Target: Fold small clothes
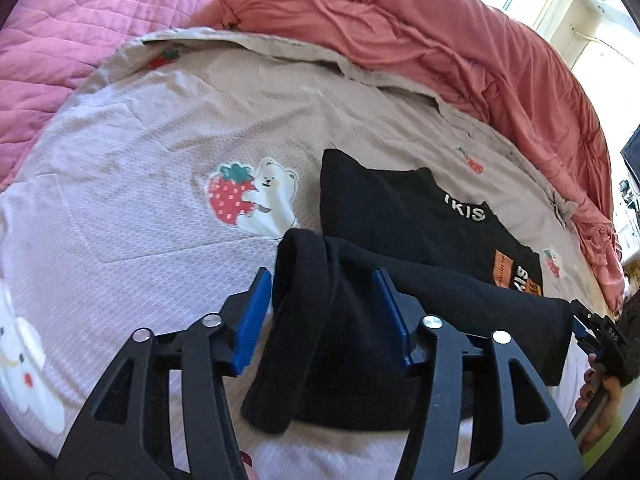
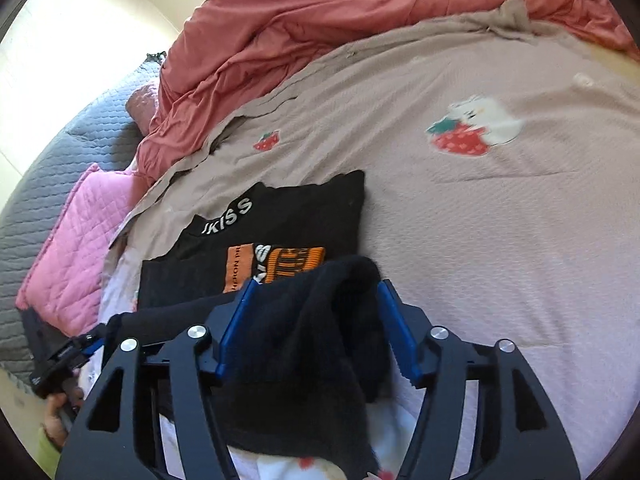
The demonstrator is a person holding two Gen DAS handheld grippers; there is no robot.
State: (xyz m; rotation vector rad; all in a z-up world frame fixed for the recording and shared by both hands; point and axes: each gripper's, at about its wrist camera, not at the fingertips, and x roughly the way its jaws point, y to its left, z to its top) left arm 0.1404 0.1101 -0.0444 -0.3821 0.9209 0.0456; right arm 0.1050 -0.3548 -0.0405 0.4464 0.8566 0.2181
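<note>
A small black garment point(image 1: 404, 216) with white "KISS" lettering and an orange patch lies on the beige bedspread; it also shows in the right wrist view point(image 2: 288, 224). Its near hem is lifted and folded over. My left gripper point(image 1: 324, 284) has its blue fingers wide apart with the thick black hem point(image 1: 304, 320) draped between them. My right gripper point(image 2: 316, 292) also has its fingers apart with bunched black fabric point(image 2: 320, 328) hanging between them. The right gripper appears at the right edge of the left wrist view point(image 1: 580, 316), and the left one at the lower left of the right wrist view point(image 2: 96, 340).
The beige bedspread point(image 1: 192, 128) carries strawberry-and-bear prints. A salmon-red duvet point(image 1: 460, 48) is heaped along the far side. A pink quilted pillow point(image 1: 80, 28) lies at the left; another pink pillow point(image 2: 76, 232) and a grey quilt point(image 2: 48, 184) lie at the bed's side.
</note>
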